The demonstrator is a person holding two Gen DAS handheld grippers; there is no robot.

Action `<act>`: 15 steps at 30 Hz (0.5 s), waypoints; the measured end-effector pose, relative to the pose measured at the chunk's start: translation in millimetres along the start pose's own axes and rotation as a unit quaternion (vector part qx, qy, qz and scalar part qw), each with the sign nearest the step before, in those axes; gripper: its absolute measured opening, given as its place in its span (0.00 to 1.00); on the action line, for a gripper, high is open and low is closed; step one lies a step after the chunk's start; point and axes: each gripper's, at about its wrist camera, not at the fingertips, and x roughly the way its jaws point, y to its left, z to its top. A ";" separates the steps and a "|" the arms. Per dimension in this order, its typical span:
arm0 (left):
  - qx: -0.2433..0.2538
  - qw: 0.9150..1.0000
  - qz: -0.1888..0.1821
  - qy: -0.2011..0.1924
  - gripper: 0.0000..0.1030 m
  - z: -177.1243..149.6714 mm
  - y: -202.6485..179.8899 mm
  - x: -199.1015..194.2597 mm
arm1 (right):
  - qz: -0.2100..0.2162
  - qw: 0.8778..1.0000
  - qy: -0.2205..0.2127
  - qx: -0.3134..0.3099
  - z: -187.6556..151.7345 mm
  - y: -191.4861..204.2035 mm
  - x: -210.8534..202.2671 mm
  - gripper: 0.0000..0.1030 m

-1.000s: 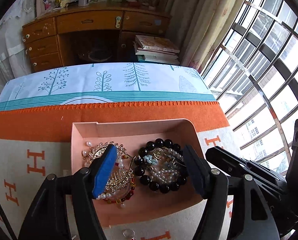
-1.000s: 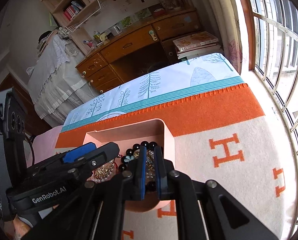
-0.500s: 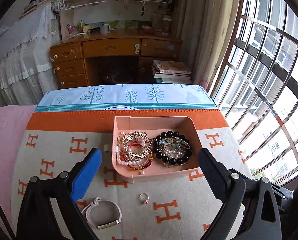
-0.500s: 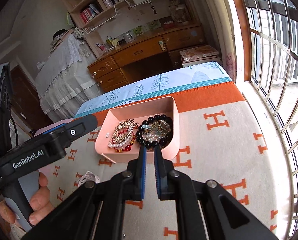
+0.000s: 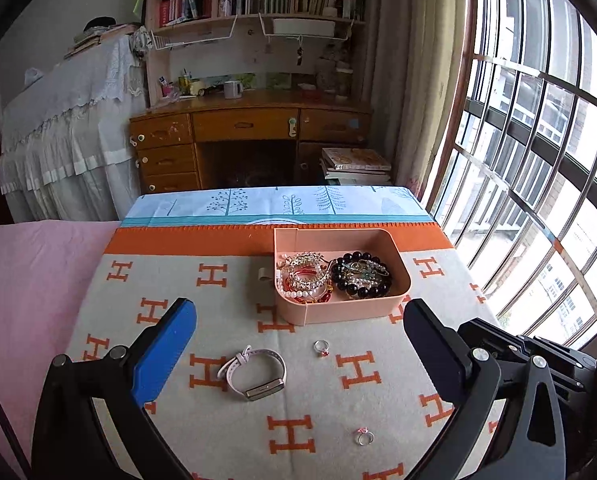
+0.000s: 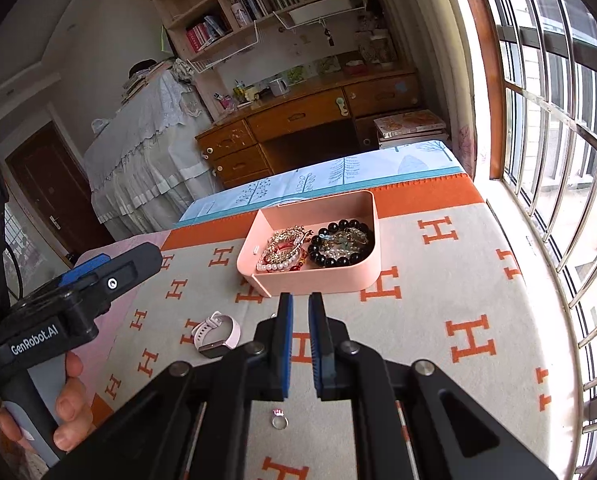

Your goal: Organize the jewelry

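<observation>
A pink tray (image 5: 340, 314) (image 6: 318, 280) holds a black bead bracelet (image 5: 358, 286), pearl and gold bracelets (image 5: 304, 276) and other pieces. On the H-patterned blanket lie a pale pink watch (image 5: 254, 372) (image 6: 216, 334), a ring with a red stone (image 5: 321, 347) and a second ring (image 5: 363, 437) (image 6: 279, 420). My left gripper (image 5: 298, 344) is open and empty, above the watch and the first ring. My right gripper (image 6: 300, 340) has its jaws nearly closed with a narrow gap, empty, above the blanket in front of the tray.
The blanket (image 5: 218, 280) covers a table with a pink cloth (image 5: 30, 272) at the left. A wooden desk (image 5: 250, 136) and bookshelves stand beyond. A barred window (image 5: 538, 160) is close on the right.
Both grippers have pulled back and up from the tray. The left jaws have opened wider. The watch and two rings have come into view.
</observation>
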 end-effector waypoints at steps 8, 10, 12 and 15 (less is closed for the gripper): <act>0.025 0.999 0.026 -0.003 0.99 -22.8 5.1 -21.8 | 0.006 1.000 0.007 -0.025 -17.3 23.1 -2.4 0.08; 0.030 0.999 0.032 -0.007 0.99 -28.2 6.7 -23.1 | 0.004 0.999 0.009 -0.031 -22.3 25.8 -0.2 0.08; 0.038 0.999 0.032 -0.005 0.99 -33.9 7.2 -22.5 | 0.000 0.999 0.010 -0.034 -26.7 27.9 1.4 0.08; 0.053 0.998 0.035 0.002 0.99 -43.0 5.7 -18.3 | -0.004 0.999 0.015 -0.039 -32.7 30.8 5.0 0.08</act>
